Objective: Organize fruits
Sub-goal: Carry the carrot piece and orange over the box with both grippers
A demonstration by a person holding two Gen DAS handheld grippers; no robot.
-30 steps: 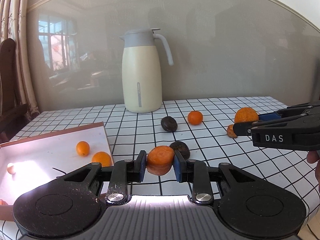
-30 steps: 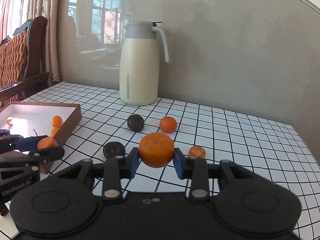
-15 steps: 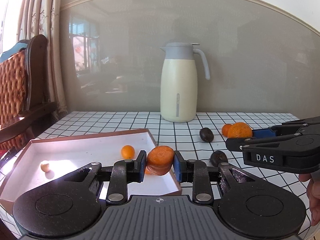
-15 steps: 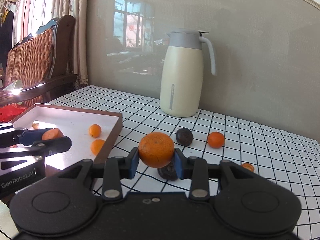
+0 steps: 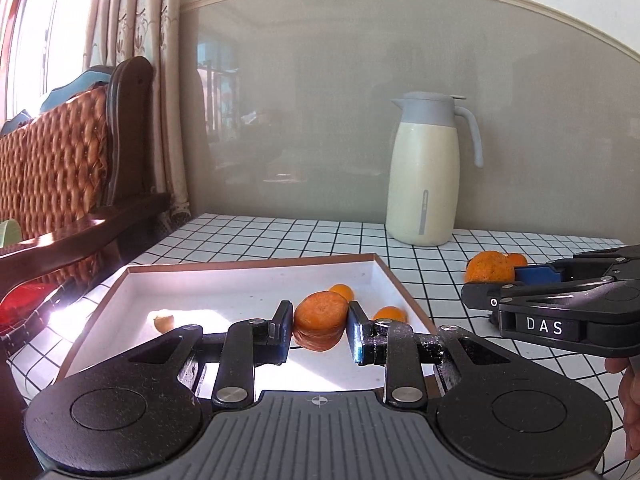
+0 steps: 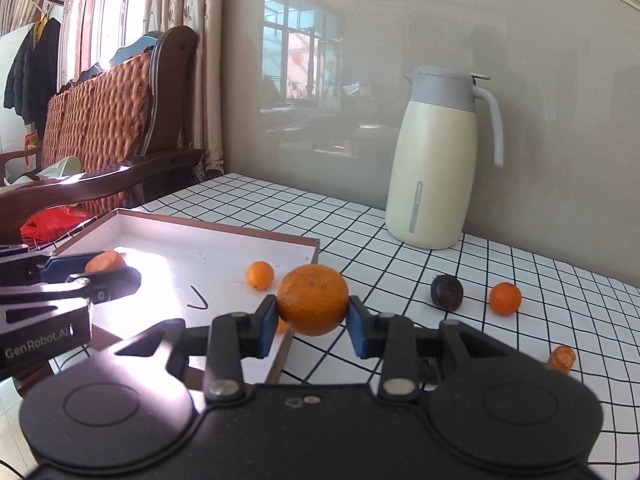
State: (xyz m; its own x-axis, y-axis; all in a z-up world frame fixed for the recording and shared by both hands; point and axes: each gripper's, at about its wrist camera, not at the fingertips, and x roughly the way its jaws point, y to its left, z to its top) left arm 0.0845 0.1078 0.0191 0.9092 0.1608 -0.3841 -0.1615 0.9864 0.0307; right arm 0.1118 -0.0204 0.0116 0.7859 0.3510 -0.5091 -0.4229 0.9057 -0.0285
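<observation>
My left gripper [image 5: 319, 330] is shut on an orange carrot chunk [image 5: 320, 322] and holds it above the white tray [image 5: 256, 280]. It also shows in the right wrist view [image 6: 108, 270]. My right gripper [image 6: 312, 322] is shut on a round orange [image 6: 313, 299] and holds it over the tray's right rim [image 6: 288, 346]. The orange also shows in the left wrist view [image 5: 486, 267]. In the tray lie small oranges [image 5: 342, 291] [image 5: 388, 314] and a pale small fruit [image 5: 163, 320].
On the checked tablecloth [image 6: 400, 264] lie a dark round fruit [image 6: 447, 293], a small orange [image 6: 505, 298] and a carrot piece [image 6: 562, 357]. A cream jug [image 6: 436, 160] stands at the back. A wooden chair [image 6: 108, 120] stands left of the table.
Both grippers have moved left with their fruit. The left one now hangs over the tray's middle and the right one has reached the tray's right rim.
</observation>
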